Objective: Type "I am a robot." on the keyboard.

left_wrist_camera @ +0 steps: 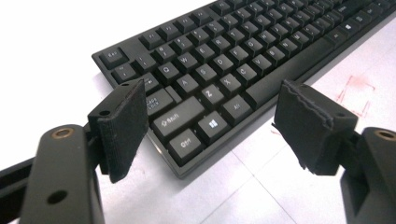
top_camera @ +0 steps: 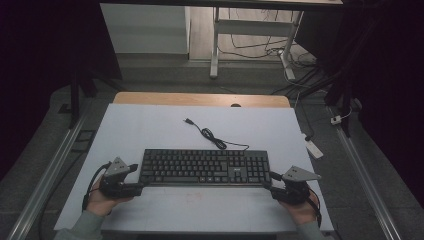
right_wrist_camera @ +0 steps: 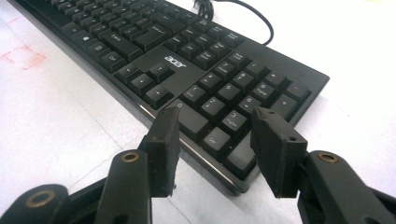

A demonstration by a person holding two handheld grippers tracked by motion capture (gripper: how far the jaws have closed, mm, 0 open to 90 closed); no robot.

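Observation:
A black Acer keyboard (top_camera: 205,167) lies flat on the white sheet, long side facing me. Its cable (top_camera: 210,134) curls away toward the back. My left gripper (top_camera: 140,176) sits at the keyboard's left end. In the left gripper view the left gripper (left_wrist_camera: 210,112) stands open, and the keyboard's front left corner (left_wrist_camera: 184,161) lies between the pads (left_wrist_camera: 123,121) without touching them. My right gripper (top_camera: 270,181) is at the front right corner. The right gripper (right_wrist_camera: 215,144) is open in its own view, astride the numpad corner (right_wrist_camera: 240,179), pads (right_wrist_camera: 275,149) apart from it.
The white sheet (top_camera: 150,130) covers a wooden table (top_camera: 200,98). Faint red marks (left_wrist_camera: 357,91) sit on the sheet in front of the keyboard. A desk frame (top_camera: 215,45) and loose cables (top_camera: 300,70) stand on the floor beyond. Metal rails (top_camera: 45,175) run along both sides.

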